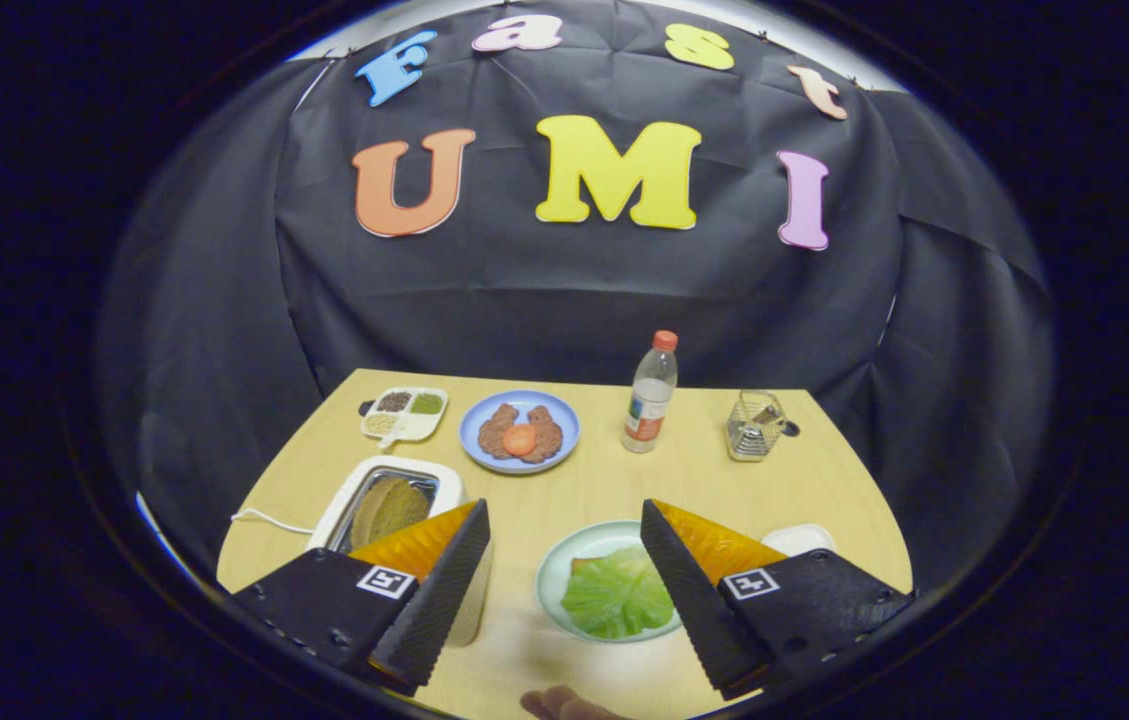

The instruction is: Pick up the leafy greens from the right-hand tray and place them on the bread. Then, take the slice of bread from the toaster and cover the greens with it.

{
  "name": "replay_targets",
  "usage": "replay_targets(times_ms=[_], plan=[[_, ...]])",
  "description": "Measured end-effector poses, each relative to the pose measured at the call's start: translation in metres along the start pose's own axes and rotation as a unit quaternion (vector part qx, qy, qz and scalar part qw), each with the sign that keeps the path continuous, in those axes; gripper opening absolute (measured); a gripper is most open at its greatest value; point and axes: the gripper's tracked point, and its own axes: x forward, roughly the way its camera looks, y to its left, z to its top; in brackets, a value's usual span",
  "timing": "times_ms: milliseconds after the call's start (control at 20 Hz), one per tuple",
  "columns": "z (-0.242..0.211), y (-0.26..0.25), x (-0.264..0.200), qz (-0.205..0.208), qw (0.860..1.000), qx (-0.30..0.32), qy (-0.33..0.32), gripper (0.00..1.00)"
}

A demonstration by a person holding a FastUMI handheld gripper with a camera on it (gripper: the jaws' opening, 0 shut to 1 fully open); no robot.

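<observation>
My gripper point(564, 560) is wide open, nothing held, fingers hanging above the wooden table point(614, 480). Between them, closer to the right finger, sits the pale green plate point(556, 585) with the leafy greens point(616, 597) lying flat on it; whether bread is underneath, cannot tell. Landmark = that plate. Left of it, partly behind my left finger, the white toaster point(364, 490) with a brown slice of bread point(390, 508) standing in the slot, cord trailing off its left. Right of the plate, a white tray point(802, 538) edge peeks past my right finger. Beyond the plate: blue plate point(471, 430) with two brown patties and an orange slice, a divided dish point(404, 413) of grains farther left, a bottle point(651, 393) upright, a glass jar point(756, 425) far right. A fingertip point(559, 703) shows in front of the plate.
</observation>
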Motion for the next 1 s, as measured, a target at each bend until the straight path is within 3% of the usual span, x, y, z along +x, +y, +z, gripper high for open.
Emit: replay_targets(times_ms=[400,750,800,1000], plan=[[-0.004,0.097,0.017,0.039,0.998,-0.032,0.026,0.96],[-0.028,0.122,0.044,0.009,0.996,-0.029,0.078,0.91],[-0.030,0.123,0.046,0.007,0.996,-0.029,0.086,0.88],[-0.042,0.133,0.056,0.014,0.993,-0.020,0.120,0.49]])
